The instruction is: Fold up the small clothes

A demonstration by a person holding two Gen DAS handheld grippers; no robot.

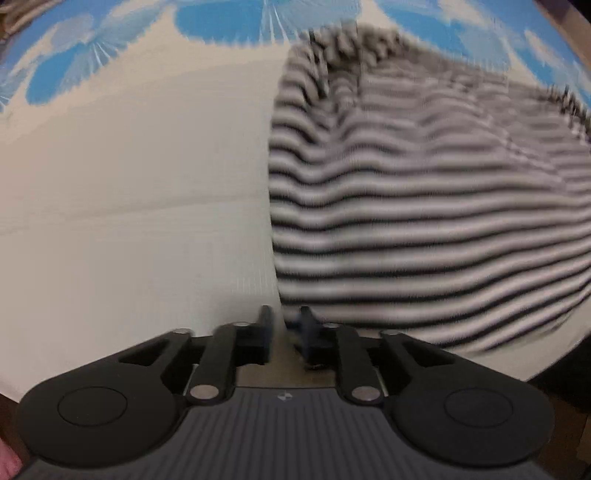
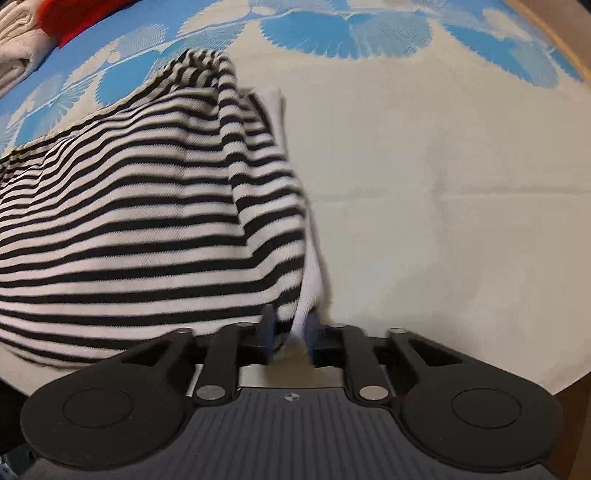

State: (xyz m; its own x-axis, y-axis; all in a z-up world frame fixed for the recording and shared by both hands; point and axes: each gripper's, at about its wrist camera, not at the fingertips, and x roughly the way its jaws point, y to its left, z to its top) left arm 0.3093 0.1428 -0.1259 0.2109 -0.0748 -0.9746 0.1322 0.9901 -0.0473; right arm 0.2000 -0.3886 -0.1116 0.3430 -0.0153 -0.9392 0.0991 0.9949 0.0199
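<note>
The shirt (image 2: 140,192) is showing black and white stripes, left of the right jaws. The cloth (image 2: 424,184) ahead is looking cream with blue flowers. Far left, something red (image 2: 74,14) and something beige (image 2: 14,48) are lying.

Bare cream cloth covers the counter (image 1: 129,177) left of the striped garment (image 1: 424,206) in the left wrist view, open ground clear back to the blue floral border. In the right wrist view the same bare cloth spreads to the garment's right, out to the counter's edge. The striped garment itself (bunched into a raised fold near its far corner) fills the middle ground, while a red cloth (image 2: 74,14) and a beige cloth (image 2: 16,40) crowd the far left corner.
</note>
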